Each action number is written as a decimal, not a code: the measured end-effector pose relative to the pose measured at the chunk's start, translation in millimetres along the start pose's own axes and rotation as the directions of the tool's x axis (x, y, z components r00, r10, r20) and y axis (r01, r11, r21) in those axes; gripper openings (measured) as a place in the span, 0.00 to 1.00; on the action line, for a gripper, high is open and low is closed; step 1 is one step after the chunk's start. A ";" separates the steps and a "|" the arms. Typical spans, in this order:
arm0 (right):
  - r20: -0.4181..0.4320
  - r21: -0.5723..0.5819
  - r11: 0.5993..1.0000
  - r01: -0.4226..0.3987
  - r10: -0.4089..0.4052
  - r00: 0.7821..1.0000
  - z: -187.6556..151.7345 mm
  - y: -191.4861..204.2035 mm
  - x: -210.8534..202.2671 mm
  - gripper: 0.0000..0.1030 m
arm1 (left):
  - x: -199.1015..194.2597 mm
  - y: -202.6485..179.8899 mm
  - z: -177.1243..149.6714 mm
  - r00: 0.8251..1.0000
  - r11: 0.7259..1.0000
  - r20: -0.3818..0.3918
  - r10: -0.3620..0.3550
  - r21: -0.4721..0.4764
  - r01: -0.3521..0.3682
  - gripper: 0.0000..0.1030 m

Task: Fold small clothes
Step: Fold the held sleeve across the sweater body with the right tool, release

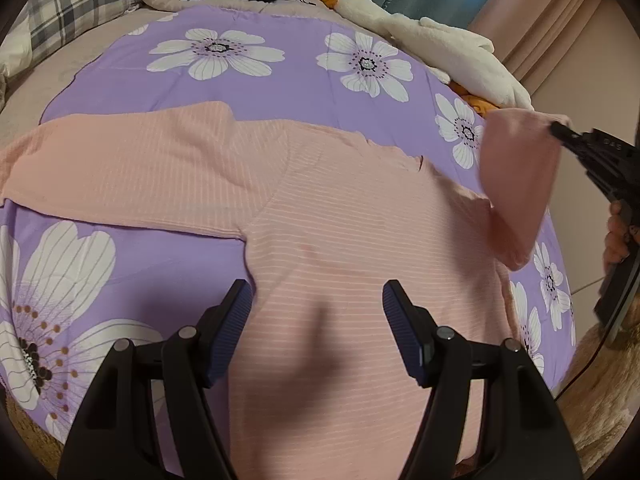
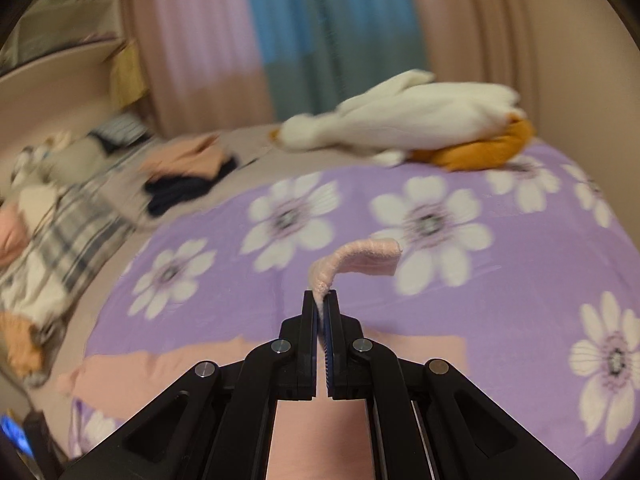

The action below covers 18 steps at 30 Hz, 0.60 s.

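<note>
Two grippers are at work over the bed, one in each of the person's hands. Spread flat on the purple flowered bedspread (image 1: 256, 80) lies a pink ribbed top (image 1: 340, 240), its body running toward six o'clock in the left wrist view and one long sleeve stretched out flat toward nine o'clock. The left gripper (image 1: 318, 328) hovers above the lower body of the top with its fingers (image 1: 232, 320) spread well apart and nothing between them; its shadow falls on the fabric just beneath. At three o'clock in that view the right gripper (image 1: 560, 126) has the other sleeve (image 1: 516, 184) lifted clear of the bedspread, so it hangs in a blurred fold from the tips. Seen from the right wrist camera, the right gripper's fingers are pressed tight together on the sleeve's cuff, which curls out beyond the tips toward one o'clock. Toward twelve o'clock a white and orange plush toy (image 2: 412, 120) lies along the far edge of the bed, and at ten o'clock sit dark folded clothes (image 2: 180, 188) beside a plaid pillow (image 1: 76, 4).
</note>
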State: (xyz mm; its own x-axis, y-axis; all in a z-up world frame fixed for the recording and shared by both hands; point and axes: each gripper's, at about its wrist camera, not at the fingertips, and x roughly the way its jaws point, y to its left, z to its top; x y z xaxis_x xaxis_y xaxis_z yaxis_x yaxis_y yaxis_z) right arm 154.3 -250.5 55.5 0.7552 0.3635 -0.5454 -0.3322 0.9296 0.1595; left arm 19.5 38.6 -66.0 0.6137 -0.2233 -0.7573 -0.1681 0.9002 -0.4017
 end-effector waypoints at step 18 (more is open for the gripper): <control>-0.298 -0.093 0.991 -0.098 0.066 0.952 -76.8 85.1 80.0 0.03 | -13.3 29.8 -6.5 1.000 0.999 0.009 -0.002 -0.051 0.002 0.66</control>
State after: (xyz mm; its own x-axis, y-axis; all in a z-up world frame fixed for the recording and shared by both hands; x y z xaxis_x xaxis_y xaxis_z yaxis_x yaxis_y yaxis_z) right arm 143.0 -147.0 -37.8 0.5292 0.3895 -0.7538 -0.4556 0.8799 0.1348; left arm 1.3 66.0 -71.2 0.6210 -0.2215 -0.7518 -0.2059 0.8794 -0.4292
